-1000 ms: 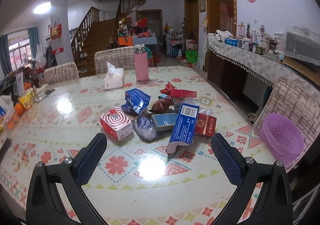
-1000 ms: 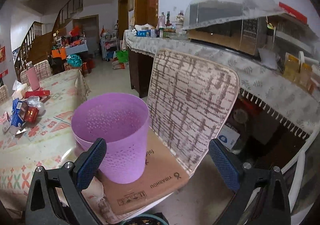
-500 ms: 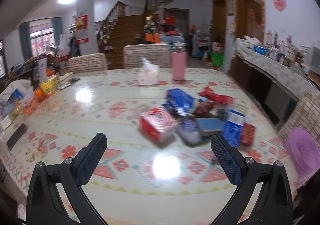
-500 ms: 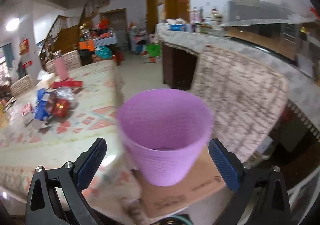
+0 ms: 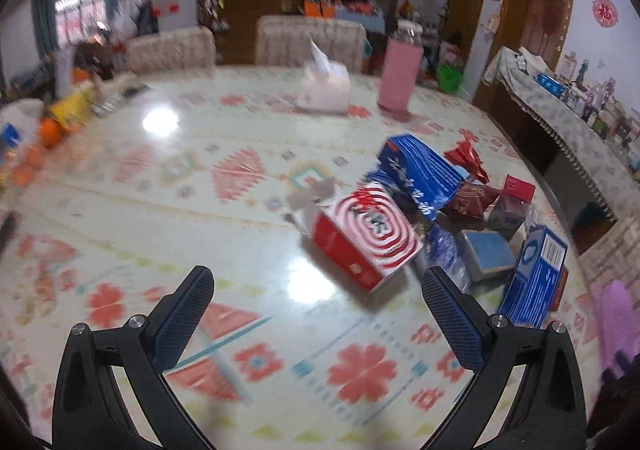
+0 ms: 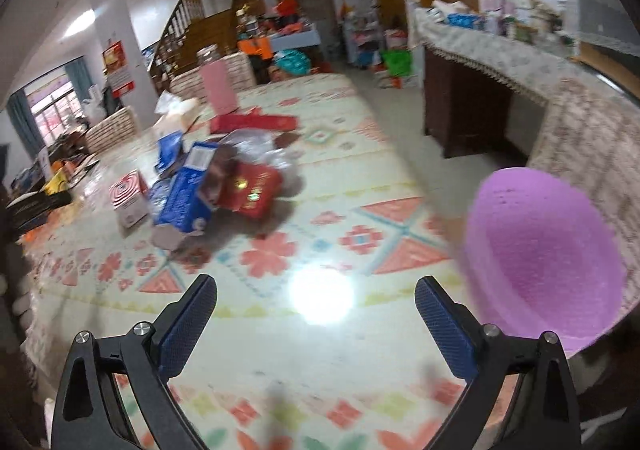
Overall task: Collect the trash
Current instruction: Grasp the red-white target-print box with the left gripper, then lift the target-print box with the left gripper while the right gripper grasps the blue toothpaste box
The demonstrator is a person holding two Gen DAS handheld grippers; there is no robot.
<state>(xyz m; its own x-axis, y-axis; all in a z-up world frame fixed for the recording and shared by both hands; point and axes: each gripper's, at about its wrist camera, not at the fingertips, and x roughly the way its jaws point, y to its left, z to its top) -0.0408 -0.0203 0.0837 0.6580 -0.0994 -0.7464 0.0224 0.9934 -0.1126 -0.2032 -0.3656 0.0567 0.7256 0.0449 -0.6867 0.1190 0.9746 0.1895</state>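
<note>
My left gripper and right gripper have jaws wide, holding nothing, above the worktop. The trash pile lies right of centre; the purple bin is at right.

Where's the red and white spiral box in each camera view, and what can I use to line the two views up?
Left wrist: spiral box sits right of centre, at the near edge of the trash pile.
Right wrist: spiral box is at the left, on the pile's far left side.
Shared landmark: the pink bottle standing at the table's far end.
</note>
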